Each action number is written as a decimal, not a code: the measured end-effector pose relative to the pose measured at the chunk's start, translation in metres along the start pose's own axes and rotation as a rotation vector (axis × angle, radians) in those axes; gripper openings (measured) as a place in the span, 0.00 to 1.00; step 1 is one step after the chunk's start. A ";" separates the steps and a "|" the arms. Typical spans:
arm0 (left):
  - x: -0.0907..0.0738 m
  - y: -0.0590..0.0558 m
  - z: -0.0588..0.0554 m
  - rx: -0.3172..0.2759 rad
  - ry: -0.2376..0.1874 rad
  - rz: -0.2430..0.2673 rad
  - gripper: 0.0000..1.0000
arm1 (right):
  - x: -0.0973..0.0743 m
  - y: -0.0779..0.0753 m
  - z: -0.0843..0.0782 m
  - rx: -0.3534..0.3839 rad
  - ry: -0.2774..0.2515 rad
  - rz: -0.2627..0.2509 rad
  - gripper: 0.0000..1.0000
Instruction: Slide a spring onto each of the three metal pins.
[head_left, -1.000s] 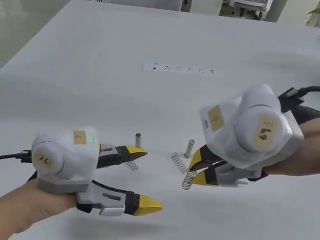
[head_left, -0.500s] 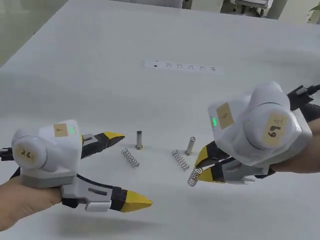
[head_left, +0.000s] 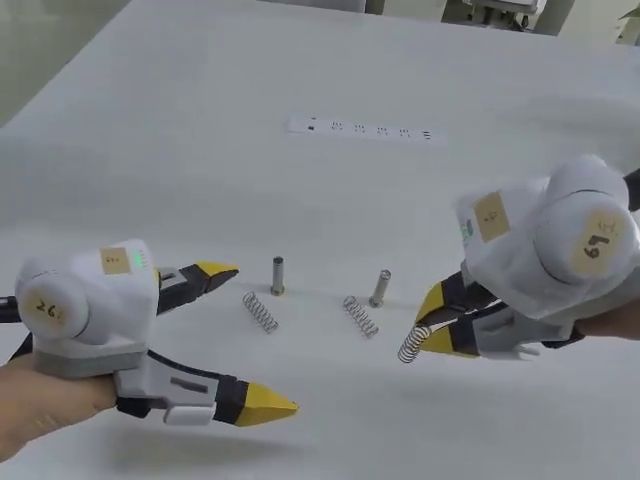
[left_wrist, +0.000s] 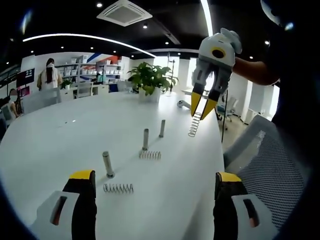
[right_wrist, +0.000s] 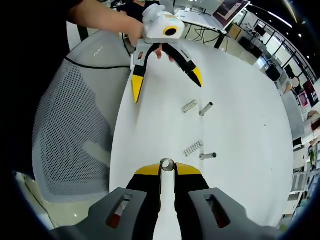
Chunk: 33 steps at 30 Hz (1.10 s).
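Observation:
Two upright metal pins (head_left: 277, 276) (head_left: 381, 287) stand mid-table; the left gripper view shows three pins (left_wrist: 107, 164) (left_wrist: 145, 139) (left_wrist: 162, 128) in a row. Loose springs (head_left: 260, 312) (head_left: 360, 316) lie on the table beside the pins. My right gripper (head_left: 432, 322) is shut on a third spring (head_left: 413, 343), held just above the table to the right of the pins; its end shows between the jaws (right_wrist: 167, 164). My left gripper (head_left: 245, 338) hovers wide open at the lower left, nothing between its yellow tips.
A white power strip (head_left: 360, 130) lies further back on the white table (head_left: 200, 150). A grey mesh chair (right_wrist: 75, 130) stands at the table's near edge. A potted plant (left_wrist: 150, 77) and a person (left_wrist: 50, 75) are far off in the room.
My right gripper has carried its spring to the right, away from the right-hand pin. My left gripper has drawn back to the left, uncovering the spring by the left pin.

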<state>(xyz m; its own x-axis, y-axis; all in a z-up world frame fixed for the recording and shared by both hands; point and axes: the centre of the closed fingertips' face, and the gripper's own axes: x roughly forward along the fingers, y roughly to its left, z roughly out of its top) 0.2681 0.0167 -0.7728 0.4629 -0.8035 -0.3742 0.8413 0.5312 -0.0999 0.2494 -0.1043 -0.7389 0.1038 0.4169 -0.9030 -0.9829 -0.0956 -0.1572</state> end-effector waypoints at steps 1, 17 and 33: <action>0.000 0.001 0.000 0.000 -0.002 0.004 0.96 | -0.002 -0.002 -0.003 0.007 0.003 -0.004 0.06; -0.004 0.004 0.001 -0.008 -0.006 0.016 0.95 | -0.019 -0.023 -0.041 0.046 0.064 -0.048 0.06; -0.008 0.007 0.001 -0.015 -0.009 0.031 0.93 | -0.006 -0.024 -0.066 0.097 0.073 -0.028 0.06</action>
<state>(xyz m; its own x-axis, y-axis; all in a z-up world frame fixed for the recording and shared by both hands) 0.2702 0.0267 -0.7699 0.4912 -0.7890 -0.3691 0.8224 0.5597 -0.1020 0.2827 -0.1644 -0.7566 0.1387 0.3511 -0.9260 -0.9892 0.0043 -0.1466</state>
